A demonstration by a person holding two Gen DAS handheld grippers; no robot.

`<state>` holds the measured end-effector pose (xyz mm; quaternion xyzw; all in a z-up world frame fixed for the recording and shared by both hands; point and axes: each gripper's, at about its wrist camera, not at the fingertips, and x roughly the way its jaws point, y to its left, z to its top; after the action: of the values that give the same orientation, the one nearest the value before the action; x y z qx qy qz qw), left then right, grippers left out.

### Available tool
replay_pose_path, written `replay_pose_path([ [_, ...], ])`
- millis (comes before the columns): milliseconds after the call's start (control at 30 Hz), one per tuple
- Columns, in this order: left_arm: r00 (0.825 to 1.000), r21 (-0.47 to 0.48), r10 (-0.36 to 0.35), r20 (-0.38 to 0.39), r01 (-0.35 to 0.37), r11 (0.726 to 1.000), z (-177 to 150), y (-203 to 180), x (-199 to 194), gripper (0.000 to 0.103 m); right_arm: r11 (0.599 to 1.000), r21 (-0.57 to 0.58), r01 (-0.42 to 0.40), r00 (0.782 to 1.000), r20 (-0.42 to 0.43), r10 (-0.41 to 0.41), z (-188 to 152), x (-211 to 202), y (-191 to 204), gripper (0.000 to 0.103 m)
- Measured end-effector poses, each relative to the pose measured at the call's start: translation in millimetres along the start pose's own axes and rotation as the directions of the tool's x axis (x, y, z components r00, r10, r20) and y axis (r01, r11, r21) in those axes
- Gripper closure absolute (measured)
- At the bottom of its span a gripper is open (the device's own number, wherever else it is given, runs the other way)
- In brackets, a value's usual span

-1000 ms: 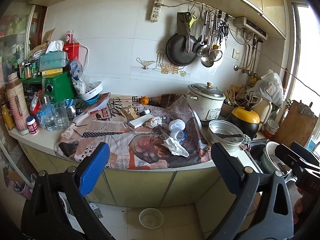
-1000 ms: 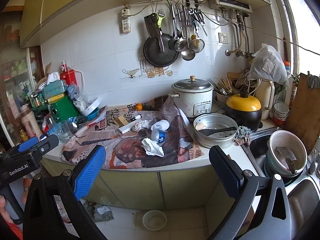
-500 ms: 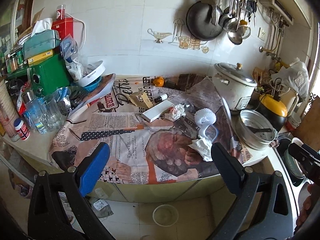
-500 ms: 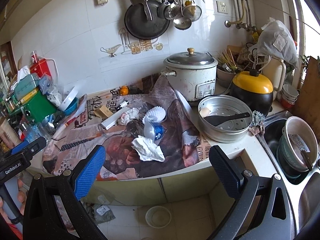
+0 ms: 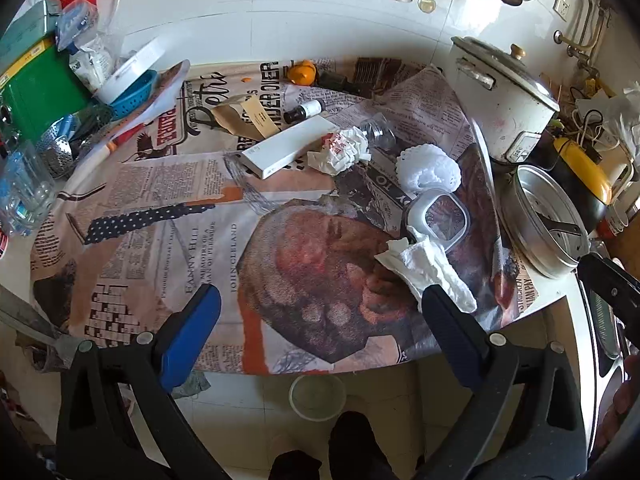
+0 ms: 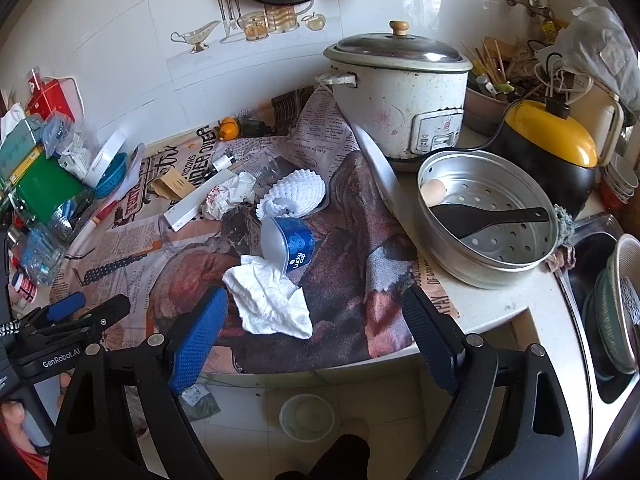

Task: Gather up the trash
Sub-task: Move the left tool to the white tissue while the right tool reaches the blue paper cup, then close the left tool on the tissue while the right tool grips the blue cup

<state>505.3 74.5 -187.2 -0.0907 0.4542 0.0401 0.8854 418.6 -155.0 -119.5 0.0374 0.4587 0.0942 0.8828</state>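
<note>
Two tools are hanging over the front edge of the tabletop (image 5: pixel 560 304), which is lying under a newspaper-print cloth (image 5: pixel 168 208). The left tool (image 5: pixel 320 308) is spreading its jaws wide apart with nothing between them, and the right tool (image 6: pixel 314 308) is doing the same, its left finger sitting just beside a crumpled white paper towel (image 6: pixel 272 300). That towel (image 5: pixel 428 268) is lying near the front edge, touching a tipped blue-and-white plastic cup (image 6: pixel 290 244) behind it. Farther back a white foam fruit net (image 6: pixel 296 192) is resting next to a crumpled wrapper (image 5: pixel 342 150), which is touching a long white box (image 5: pixel 288 152). To the right, a rice cooker (image 6: pixel 400 104) is standing behind a metal steamer pan (image 6: pixel 488 220) that is holding an egg (image 6: pixel 434 192) and a black spatula (image 6: pixel 484 216). A small bowl (image 6: pixel 306 418) is sitting on the floor below.
</note>
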Motion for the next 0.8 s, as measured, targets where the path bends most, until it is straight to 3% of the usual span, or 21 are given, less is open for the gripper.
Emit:
replay_pose_path([
  [133, 0.998, -0.002, -0.013, -0.056, 0.013, 1.0, 13, -24, 34, 0.003, 0.998, -0.032, -0.053, 0.998, -0.045, 0.052, 22, 30, -13, 0.024],
  [300, 0.989, -0.016, -0.021, -0.145, 0.019, 1.0, 23, -51, 80, 0.015, 0.989, -0.074, -0.129, 0.987, -0.111, 0.12, 45, 69, -28, 0.033],
  [400, 0.981, -0.063, -0.032, -0.191, 0.02, 0.998, 24, -58, 101, 0.02, 0.978, -0.081, -0.191, 0.97, -0.166, 0.176, 54, 94, -32, 0.036],
  [533, 0.972, -0.117, -0.053, -0.231, 0.027, 0.993, 23, -63, 119, 0.025, 0.952, -0.061, -0.299, 0.931, -0.237, 0.277, 58, 120, -29, 0.04],
  [733, 0.953, -0.168, -0.1, -0.285, 0.053, 0.984, 14, -65, 136, 0.058, 0.924, -0.075, -0.374, 0.886, -0.324, 0.333, 61, 149, -18, 0.048],
  [800, 0.958, -0.161, -0.091, -0.273, 0.047, 0.986, 13, -68, 135, 0.07, 0.92, -0.078, -0.385, 0.875, -0.347, 0.337, 61, 157, -17, 0.049],
])
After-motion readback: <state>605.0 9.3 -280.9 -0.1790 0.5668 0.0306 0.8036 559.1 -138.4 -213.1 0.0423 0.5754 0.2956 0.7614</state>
